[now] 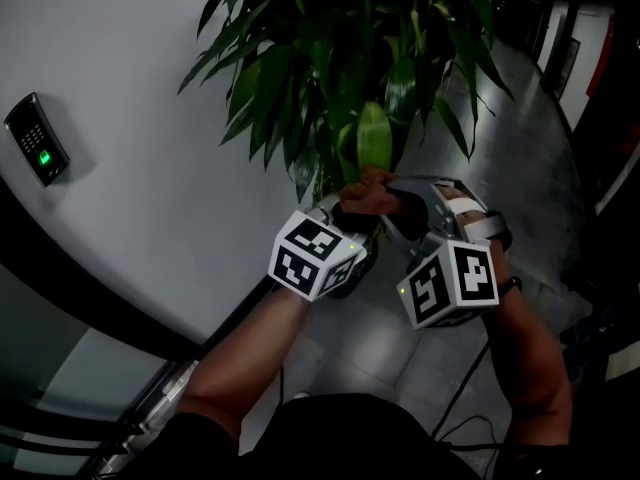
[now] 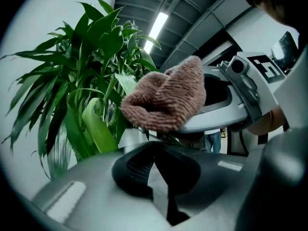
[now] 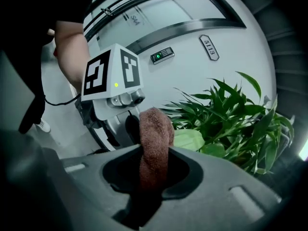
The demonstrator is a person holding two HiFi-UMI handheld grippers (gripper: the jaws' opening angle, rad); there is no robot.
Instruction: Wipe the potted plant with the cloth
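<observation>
White wall (image 1: 150, 118) curves across the left half of the head view, and grey floor (image 1: 520, 168) runs off to the right of it. Against that wall stands the potted plant (image 1: 340, 58), its long dark green leaves spreading over the top of the view above both tools. Below the foliage the two grippers sit close side by side, marker cubes toward the camera. The right gripper (image 3: 151, 172) has its jaws clamped on the cloth (image 3: 155, 134), a brown, ribbed towel bunched into a thick roll that sticks up out of the jaws toward the plant. The left gripper (image 2: 154, 167) has its jaws drawn together with nothing between them; in its own view the cloth hangs just ahead and above. A single pale green leaf (image 1: 374, 136), broader than the rest, hangs right above the cloth; whether the two touch cannot be told. A small dark keypad (image 1: 37, 140) with a green light is mounted on the wall, well apart from the plant.
</observation>
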